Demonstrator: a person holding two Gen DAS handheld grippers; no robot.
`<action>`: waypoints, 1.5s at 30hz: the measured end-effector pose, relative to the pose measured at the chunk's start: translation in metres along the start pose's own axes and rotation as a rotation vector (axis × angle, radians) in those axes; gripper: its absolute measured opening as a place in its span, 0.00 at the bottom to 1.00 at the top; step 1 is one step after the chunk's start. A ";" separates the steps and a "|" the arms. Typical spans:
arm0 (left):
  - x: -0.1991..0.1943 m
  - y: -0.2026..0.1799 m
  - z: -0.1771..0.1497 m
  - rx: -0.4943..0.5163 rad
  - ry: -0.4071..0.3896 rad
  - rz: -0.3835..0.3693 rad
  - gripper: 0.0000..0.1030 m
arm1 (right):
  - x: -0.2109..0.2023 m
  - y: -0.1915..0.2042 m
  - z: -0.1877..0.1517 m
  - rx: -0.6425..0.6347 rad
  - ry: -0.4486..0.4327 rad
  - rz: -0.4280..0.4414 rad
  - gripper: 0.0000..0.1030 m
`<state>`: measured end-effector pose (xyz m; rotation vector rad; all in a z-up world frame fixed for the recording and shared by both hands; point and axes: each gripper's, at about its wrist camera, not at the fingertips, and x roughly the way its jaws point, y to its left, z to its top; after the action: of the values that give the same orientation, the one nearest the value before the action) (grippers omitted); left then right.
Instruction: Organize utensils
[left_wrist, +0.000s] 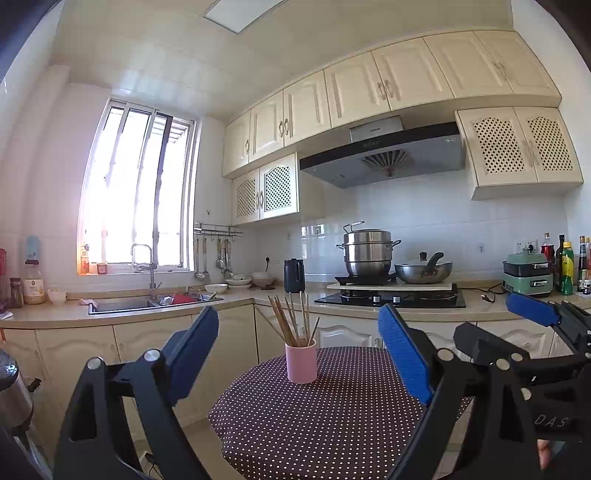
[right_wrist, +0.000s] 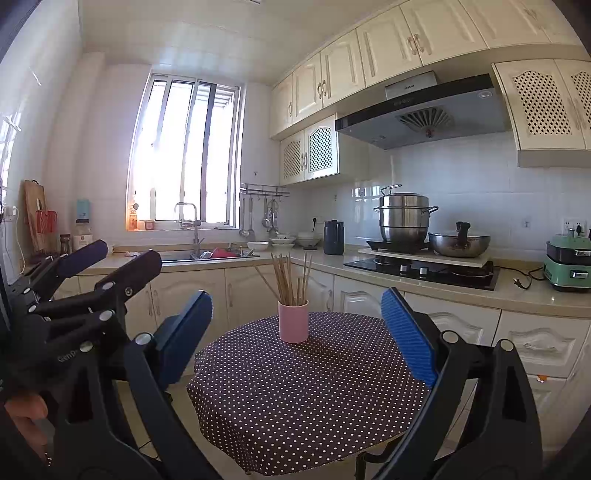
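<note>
Kitchen scene, round table (left_wrist: 332, 424) up front under a dark polka-dot cloth. Both claws hover level at its near side, side by side, nothing between the jaws of either.

Left gripper (left_wrist: 299, 358): blue pads spread wide, empty, framing the cup in its own view. It also shows at the left edge of the right wrist view (right_wrist: 110, 258), jaws apart there too.

Right gripper (right_wrist: 297, 332): pads spread wide, empty. Its tips are visible at the right edge of the left wrist view (left_wrist: 509, 325).

Pink cup (left_wrist: 301, 361) stands upright on the table toward the far side, well apart from both claws. Wooden chopsticks (left_wrist: 291, 319) stand in it, fanned out, tips up. Cup is centred between the pads in both wrist views.

Behind the table: cream base cabinets and an L-shaped countertop (left_wrist: 236, 297). Sink (left_wrist: 147, 302) with tap under the bright window. Dark kettle (left_wrist: 294, 275) near the corner. Hob (left_wrist: 391, 297) with a stacked steel steamer pot (left_wrist: 367, 251) and a wok (left_wrist: 424, 271) beside it. Range hood (left_wrist: 384, 155) above, green appliance (left_wrist: 528, 273) at far right.
</note>
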<state>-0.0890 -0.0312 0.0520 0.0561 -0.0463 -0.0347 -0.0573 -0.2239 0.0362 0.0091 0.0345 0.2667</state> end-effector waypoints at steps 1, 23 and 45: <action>0.000 0.000 0.000 0.001 0.001 0.002 0.84 | 0.000 0.000 0.000 -0.001 0.001 -0.002 0.89; -0.002 0.002 -0.007 0.003 0.005 0.017 0.84 | -0.001 0.003 -0.006 0.000 0.011 -0.002 0.89; -0.001 0.005 -0.006 0.000 0.010 0.022 0.84 | 0.003 0.005 -0.008 -0.006 0.018 0.004 0.89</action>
<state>-0.0900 -0.0254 0.0465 0.0560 -0.0372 -0.0127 -0.0562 -0.2185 0.0286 0.0007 0.0513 0.2710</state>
